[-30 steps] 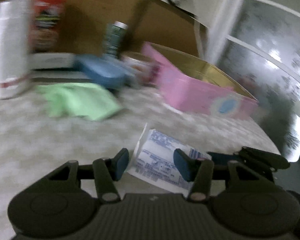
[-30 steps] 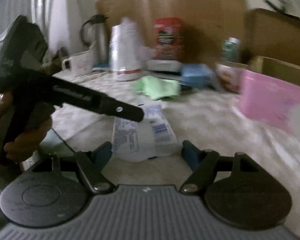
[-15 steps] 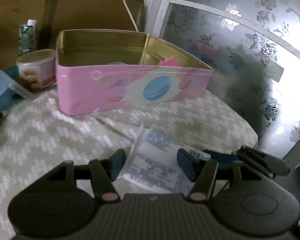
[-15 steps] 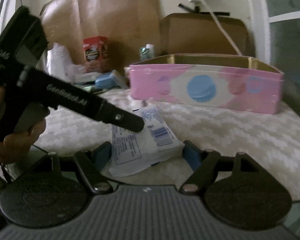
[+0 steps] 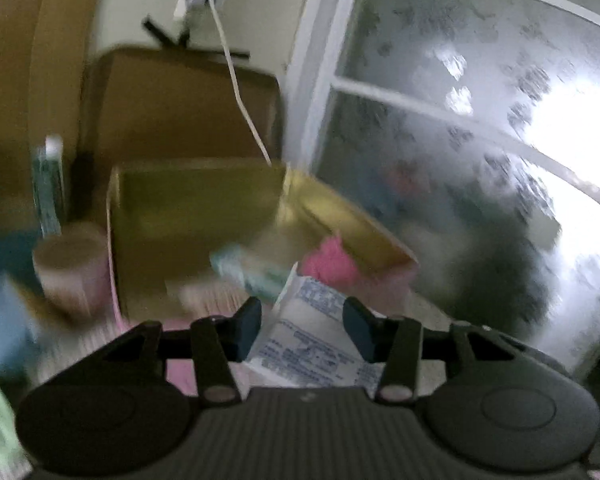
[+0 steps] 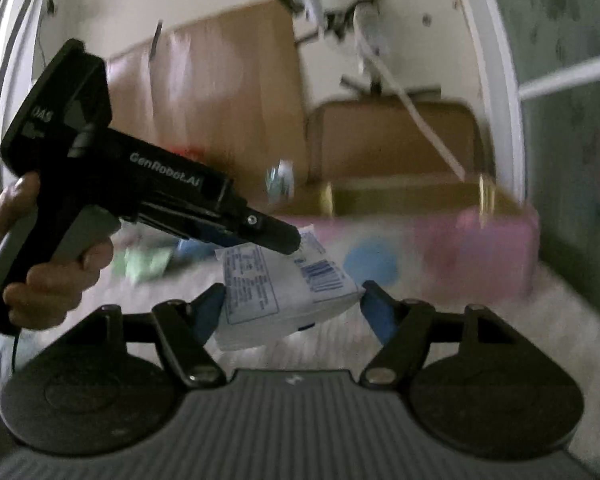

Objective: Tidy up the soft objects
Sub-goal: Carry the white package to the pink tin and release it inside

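A white soft packet with blue print [image 5: 312, 340] [image 6: 276, 284] is held up between both grippers. My left gripper [image 5: 302, 324] is shut on its two sides; it shows from the side in the right wrist view [image 6: 260, 232]. My right gripper [image 6: 292, 308] is shut on the packet's other end. The packet hangs just in front of and above the pink tin box [image 5: 188, 208] [image 6: 496, 240], whose gold inside holds a pink soft item [image 5: 332, 260] and a pale blue-green one [image 5: 244, 268].
A round tub [image 5: 68, 268] and a green can [image 5: 50, 188] stand left of the tin. A green cloth [image 6: 144, 264] lies on the patterned tablecloth [image 6: 540, 320]. A cardboard box [image 5: 180, 108] and a hanging white cable [image 5: 236, 84] are behind; a frosted window [image 5: 480, 160] is on the right.
Both grippers have lifted the packet off the table and carried it right and up toward the tin's opening. The view now looks down into the tin.
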`<state>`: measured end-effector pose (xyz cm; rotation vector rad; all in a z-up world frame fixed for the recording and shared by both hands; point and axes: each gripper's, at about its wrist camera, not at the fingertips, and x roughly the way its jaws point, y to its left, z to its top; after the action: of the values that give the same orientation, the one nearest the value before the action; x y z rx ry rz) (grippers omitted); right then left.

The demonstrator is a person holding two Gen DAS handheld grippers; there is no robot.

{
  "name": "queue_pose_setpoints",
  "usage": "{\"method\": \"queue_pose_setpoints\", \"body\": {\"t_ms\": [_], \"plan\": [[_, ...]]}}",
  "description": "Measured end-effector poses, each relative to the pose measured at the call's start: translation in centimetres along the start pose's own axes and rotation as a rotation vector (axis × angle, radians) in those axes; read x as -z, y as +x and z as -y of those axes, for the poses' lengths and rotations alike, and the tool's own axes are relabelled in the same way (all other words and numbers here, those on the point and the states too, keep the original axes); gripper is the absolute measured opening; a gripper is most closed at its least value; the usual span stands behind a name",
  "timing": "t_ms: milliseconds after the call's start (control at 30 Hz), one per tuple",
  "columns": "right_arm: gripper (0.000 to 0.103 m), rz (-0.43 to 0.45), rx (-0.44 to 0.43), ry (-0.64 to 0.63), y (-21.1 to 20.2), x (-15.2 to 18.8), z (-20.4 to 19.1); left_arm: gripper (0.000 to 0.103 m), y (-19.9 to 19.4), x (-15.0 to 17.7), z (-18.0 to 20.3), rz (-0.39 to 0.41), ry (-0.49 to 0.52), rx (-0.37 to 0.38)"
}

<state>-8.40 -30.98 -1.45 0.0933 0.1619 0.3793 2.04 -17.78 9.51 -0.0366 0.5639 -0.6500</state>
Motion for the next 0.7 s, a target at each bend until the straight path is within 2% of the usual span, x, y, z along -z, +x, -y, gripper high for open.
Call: {"method": "queue_pose_setpoints", "body": {"t_ms": [100,167,267,333,400,500,600,667,700], "plan": [[0.075,0.036,0.034,-0.023,2.7,-2.2,0.7,0.053,2.7,-2.9,-1.2,0.021,-0.012,-0.063],[0.075,0.013,0.045,0.003,5.6,-3.3,1.5,0.058,4.7,-4.0,-2.6,0.023,-0.058,-0.122],[0.079,-0.053,0.146,-0.018,10.5,-3.9,2.2,0.058,5.7,-4.0,-4.8,0.028,-0.159,-0.184],[0.079,-0.102,0.198,-0.041,13.3,-3.6,2.6,0.058,4.6,-3.0,-5.6,0.029,-0.200,-0.157],[0.079,-0.128,0.221,-0.027,14.1,-3.3,3.2,0.058,2.7,-1.8,-6.0,0.050,-0.184,-0.149],[0.079,-0.092,0.203,0.034,12.7,-3.3,3.3,0.058,-1.1,0.3,-6.8,0.090,-0.160,-0.149],[0.078,-0.037,0.203,0.055,10.9,-3.6,2.5,0.058,-5.0,2.6,-8.7,0.106,-0.189,-0.140],[0.064,-0.010,0.177,0.073,10.5,-4.1,1.7,0.058,-7.4,4.4,-10.4,0.113,-0.206,-0.195],[0.061,-0.003,0.156,0.082,10.4,-4.5,1.2,0.058,-8.4,5.1,-11.2,0.114,-0.212,-0.241]]}}
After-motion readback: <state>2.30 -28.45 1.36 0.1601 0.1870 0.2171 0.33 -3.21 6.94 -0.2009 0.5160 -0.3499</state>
